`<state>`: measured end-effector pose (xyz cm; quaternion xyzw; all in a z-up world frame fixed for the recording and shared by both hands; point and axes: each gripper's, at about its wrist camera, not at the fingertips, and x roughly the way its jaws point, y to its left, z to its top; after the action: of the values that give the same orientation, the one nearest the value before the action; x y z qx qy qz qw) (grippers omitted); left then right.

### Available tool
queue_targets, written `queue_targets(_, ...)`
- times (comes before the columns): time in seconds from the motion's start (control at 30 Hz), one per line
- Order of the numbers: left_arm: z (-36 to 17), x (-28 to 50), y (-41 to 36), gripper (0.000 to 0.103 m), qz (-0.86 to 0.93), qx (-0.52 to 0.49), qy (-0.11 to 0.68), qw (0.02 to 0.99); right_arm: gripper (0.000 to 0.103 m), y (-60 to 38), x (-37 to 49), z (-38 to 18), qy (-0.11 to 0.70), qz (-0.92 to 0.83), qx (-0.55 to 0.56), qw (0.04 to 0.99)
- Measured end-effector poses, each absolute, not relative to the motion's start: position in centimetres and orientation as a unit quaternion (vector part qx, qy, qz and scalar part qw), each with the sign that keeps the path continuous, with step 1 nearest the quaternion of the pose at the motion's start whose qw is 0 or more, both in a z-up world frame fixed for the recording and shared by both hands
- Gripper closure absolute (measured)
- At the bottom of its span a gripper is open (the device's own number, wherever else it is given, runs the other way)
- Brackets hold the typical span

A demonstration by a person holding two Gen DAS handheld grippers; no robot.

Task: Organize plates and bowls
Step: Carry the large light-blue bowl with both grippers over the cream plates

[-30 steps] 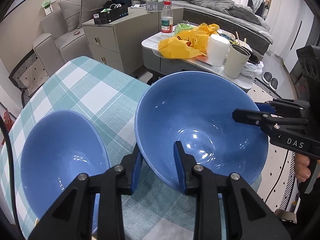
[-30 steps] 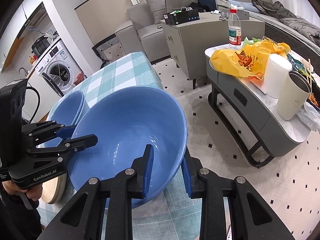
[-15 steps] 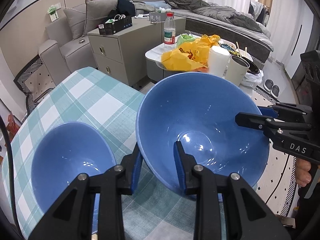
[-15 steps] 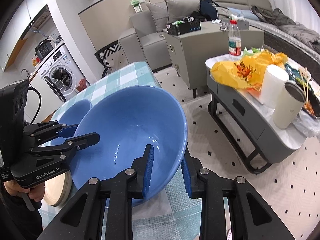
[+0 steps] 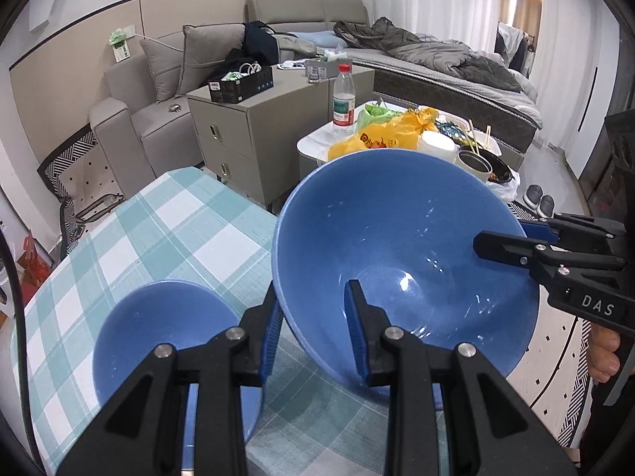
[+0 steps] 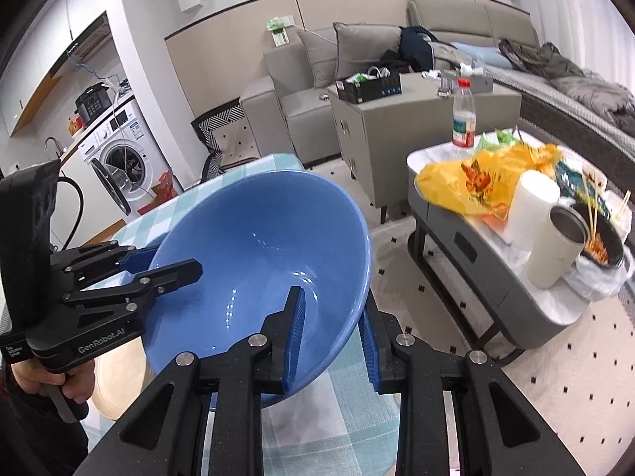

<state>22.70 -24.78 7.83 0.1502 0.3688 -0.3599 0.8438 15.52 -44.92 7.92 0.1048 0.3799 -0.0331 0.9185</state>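
Both pairs of my fingers pinch the rim of the large blue bowl [image 5: 405,261]. My left gripper [image 5: 313,333] clamps its near-left edge, one blue pad inside the wall and one outside; my right gripper [image 6: 331,337] clamps the opposite edge the same way, and shows in the left wrist view as the black tool [image 5: 555,254] at the bowl's right side. That bowl hangs tilted above the checked tablecloth [image 5: 166,238], clear of the cloth, its shadow lying beneath it. Just left of it, lower down, the small blue bowl [image 5: 166,325] sits on the cloth. In the right wrist view a pale round plate [image 6: 119,373] peeks out under the big bowl's left side. Farther right stands the low table [image 6: 468,238] with a yellow bag [image 6: 476,182], a white roll [image 6: 532,206] and a water bottle [image 6: 463,115]. Beyond are the grey cabinet [image 5: 254,135] and the sofa [image 5: 158,91].
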Motion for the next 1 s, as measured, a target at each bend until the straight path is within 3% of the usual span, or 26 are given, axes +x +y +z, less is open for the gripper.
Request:
queue_targets(0.43, 11.0, 24.1, -19.3, 0.074, -0.305, 0.118, 0.337, 0.883, 0.076, -39.2, 18.3, 12.0, 0.360, 0.009, 0.045, 0.932)
queue_targets(1.0, 10.8, 25.2, -12.2, 0.074, -0.216, 0.102, 0.329, 0.914, 0.076, -32.2, 22.8, 13.6, 0.352, 0.078, -0.006, 0.933)
